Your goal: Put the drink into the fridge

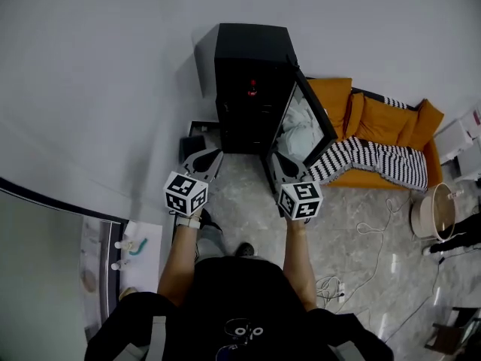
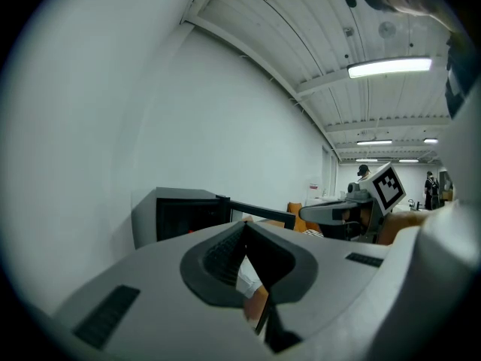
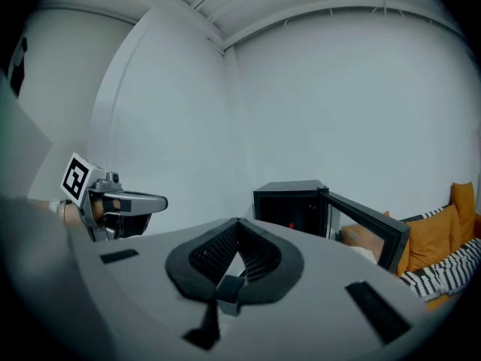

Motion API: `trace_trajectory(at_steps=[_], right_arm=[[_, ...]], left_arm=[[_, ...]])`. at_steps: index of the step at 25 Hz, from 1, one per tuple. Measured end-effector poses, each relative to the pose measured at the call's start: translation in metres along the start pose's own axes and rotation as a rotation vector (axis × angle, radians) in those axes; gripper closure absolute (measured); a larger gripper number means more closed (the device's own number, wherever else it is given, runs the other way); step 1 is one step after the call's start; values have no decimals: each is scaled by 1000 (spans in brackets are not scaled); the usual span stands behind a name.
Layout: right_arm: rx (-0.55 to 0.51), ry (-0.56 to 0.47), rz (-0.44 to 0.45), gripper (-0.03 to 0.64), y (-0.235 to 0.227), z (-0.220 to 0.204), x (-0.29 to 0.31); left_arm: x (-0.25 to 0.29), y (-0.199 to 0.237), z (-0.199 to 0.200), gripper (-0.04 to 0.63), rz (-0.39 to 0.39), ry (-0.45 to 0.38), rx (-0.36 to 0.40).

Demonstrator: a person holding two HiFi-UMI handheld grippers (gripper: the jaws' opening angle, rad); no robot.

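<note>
A black mini fridge (image 1: 252, 89) stands against the white wall, its glass door (image 1: 304, 122) swung open to the right. A small red thing (image 1: 253, 89) shows inside; whether it is the drink I cannot tell. My left gripper (image 1: 213, 154) hangs in front of the fridge's left side, jaws shut with nothing between them. My right gripper (image 1: 276, 159) hovers by the door's lower edge, also shut and empty. In the left gripper view the fridge (image 2: 188, 213) lies ahead past the closed jaws. The right gripper view shows the fridge (image 3: 293, 205) and its open door (image 3: 368, 228).
An orange sofa (image 1: 391, 119) with a striped blanket (image 1: 376, 160) sits right of the fridge. A round basket (image 1: 434, 210) and loose cables (image 1: 361, 269) lie on the floor at right. A small dark box (image 1: 194, 145) stands left of the fridge. A white shelf (image 1: 135, 247) is at lower left.
</note>
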State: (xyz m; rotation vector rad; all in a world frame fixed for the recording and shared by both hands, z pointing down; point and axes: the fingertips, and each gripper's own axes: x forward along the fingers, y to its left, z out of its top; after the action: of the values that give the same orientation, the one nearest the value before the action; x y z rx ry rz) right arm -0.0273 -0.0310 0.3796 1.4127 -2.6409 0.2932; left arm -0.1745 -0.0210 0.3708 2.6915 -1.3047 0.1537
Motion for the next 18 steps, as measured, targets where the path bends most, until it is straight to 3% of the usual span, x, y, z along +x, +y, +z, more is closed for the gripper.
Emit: trace_trajectory(at_steps=[18], right_arm=[[-21, 8, 57, 609, 11, 6, 22]], left_arm=[[4, 8, 0, 589, 8, 10, 17]])
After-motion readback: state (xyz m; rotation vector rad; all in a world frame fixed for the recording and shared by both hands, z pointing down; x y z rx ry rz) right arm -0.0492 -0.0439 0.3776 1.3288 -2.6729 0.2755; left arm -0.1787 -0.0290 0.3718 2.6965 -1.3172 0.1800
